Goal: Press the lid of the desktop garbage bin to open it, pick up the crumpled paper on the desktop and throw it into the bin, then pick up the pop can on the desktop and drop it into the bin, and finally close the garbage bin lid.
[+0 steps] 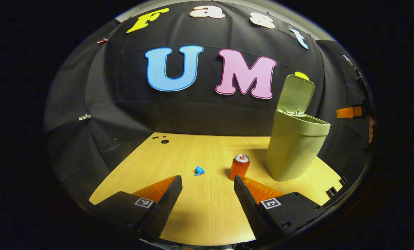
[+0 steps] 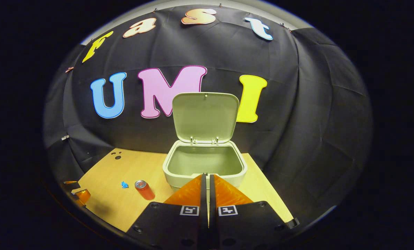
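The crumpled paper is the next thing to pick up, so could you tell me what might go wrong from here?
1. The crumpled paper is small and lies flat on the table; the open left gripper may close over it and miss.
2. The pop can stands upright just beside the paper, so a finger could knock it over.
3. The bin has its lid standing upright; bumping it might drop it shut.

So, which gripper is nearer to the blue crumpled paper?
Left. The left gripper is open and just short of the paper, which lies ahead between its fingers. The right gripper, shut, is at the bin, with the paper far off to its left.
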Action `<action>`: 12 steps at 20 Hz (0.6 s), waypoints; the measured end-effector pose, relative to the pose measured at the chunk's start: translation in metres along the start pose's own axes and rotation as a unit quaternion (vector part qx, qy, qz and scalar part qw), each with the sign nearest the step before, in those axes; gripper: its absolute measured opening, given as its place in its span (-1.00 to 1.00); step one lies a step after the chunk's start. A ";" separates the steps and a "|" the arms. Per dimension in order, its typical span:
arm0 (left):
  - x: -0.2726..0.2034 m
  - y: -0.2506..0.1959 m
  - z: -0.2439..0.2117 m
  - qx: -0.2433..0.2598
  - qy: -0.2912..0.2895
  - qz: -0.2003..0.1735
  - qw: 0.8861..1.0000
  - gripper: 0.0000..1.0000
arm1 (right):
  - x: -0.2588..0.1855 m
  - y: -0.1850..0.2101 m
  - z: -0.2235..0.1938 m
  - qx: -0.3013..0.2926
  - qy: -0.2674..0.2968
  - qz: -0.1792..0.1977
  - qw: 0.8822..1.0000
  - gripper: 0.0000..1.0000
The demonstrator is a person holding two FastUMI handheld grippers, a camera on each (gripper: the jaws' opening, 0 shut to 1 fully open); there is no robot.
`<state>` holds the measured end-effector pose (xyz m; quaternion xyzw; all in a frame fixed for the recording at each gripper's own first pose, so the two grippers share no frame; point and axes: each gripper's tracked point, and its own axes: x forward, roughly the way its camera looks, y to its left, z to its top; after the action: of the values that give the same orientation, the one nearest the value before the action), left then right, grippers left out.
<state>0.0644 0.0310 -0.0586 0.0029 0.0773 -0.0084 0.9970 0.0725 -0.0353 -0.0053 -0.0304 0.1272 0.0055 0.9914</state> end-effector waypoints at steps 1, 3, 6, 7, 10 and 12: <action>0.004 0.001 0.002 0.002 -0.002 0.001 1.000 0.92 | 0.000 -0.003 -0.001 0.001 -0.002 -0.006 1.000 -0.89; 0.015 0.004 0.006 0.006 -0.002 0.002 1.000 0.92 | 0.002 -0.007 -0.001 0.007 -0.007 -0.013 1.000 -0.89; 0.034 0.011 0.010 0.013 0.001 0.007 1.000 0.92 | 0.007 -0.006 -0.010 0.017 -0.003 -0.013 1.000 -0.89; 0.042 0.015 0.009 0.014 0.003 0.009 1.000 0.92 | 0.009 -0.006 -0.015 0.017 0.003 -0.013 1.000 -0.89; 0.068 0.025 0.005 0.015 0.019 0.015 1.000 0.92 | 0.019 -0.009 -0.031 0.015 0.021 -0.020 0.999 -0.89; 0.088 0.031 -0.003 0.014 0.034 0.018 0.999 0.92 | 0.022 -0.006 -0.043 0.024 0.036 -0.017 0.999 -0.87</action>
<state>0.1516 0.0608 -0.0748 0.0181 0.1107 0.0085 0.9937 0.0833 -0.0444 -0.0523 -0.0085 0.1624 -0.0151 0.9866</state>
